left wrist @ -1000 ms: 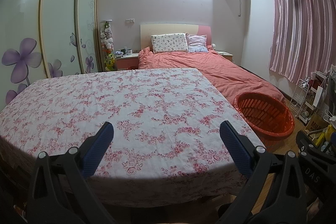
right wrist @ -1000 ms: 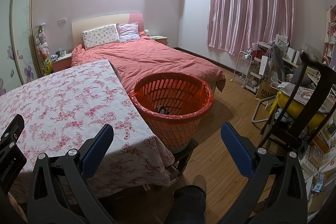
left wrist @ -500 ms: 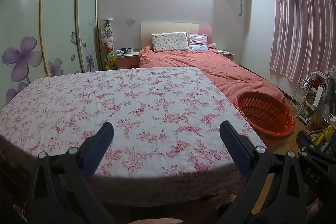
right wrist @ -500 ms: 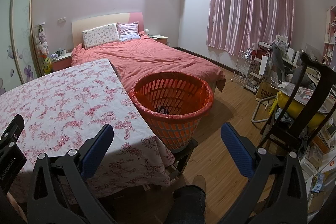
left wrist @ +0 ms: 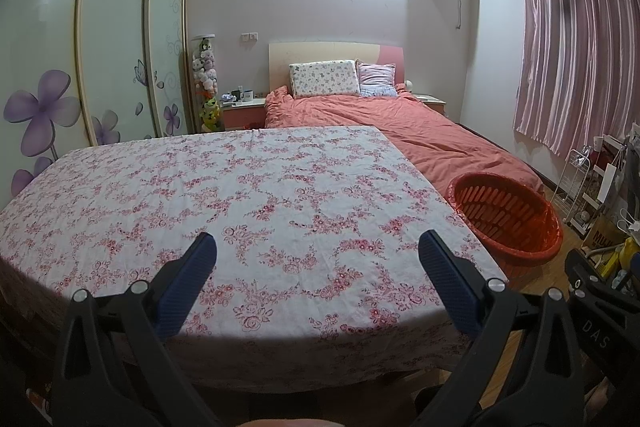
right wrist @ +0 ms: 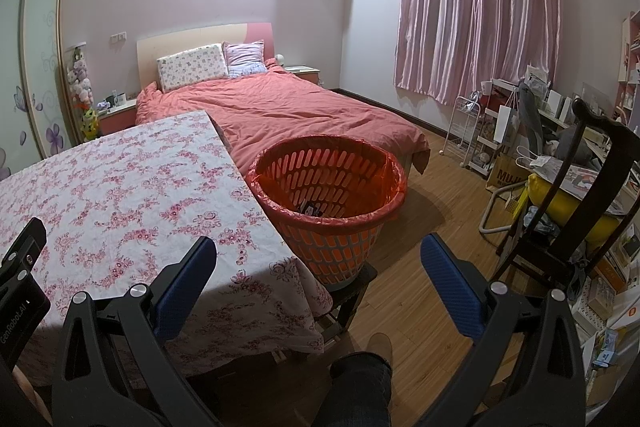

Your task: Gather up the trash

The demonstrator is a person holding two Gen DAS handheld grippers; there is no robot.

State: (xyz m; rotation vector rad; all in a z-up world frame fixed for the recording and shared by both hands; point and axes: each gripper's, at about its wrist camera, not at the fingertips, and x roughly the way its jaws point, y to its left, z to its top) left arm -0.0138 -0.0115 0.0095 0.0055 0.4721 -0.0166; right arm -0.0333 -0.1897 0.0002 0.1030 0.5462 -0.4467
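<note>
An orange slatted basket (right wrist: 328, 199) lined with a red bag stands on a low stool beside the table's right edge; a dark item (right wrist: 308, 207) lies at its bottom. The basket also shows in the left wrist view (left wrist: 508, 215). My left gripper (left wrist: 318, 259) is open and empty above the near edge of the table with the pink floral cloth (left wrist: 240, 195). My right gripper (right wrist: 318, 263) is open and empty, held above the table's right corner and the floor in front of the basket. No loose trash shows on the cloth.
A bed with a coral cover (right wrist: 304, 111) lies behind the table. A dark wooden chair (right wrist: 576, 195) and cluttered shelves (right wrist: 516, 131) stand at the right. A wardrobe with sliding doors (left wrist: 120, 47) is at the left. A person's knee (right wrist: 360, 387) shows below.
The left wrist view has shifted very slightly; the table appears a touch lower in it. Both grippers stay open and empty.
</note>
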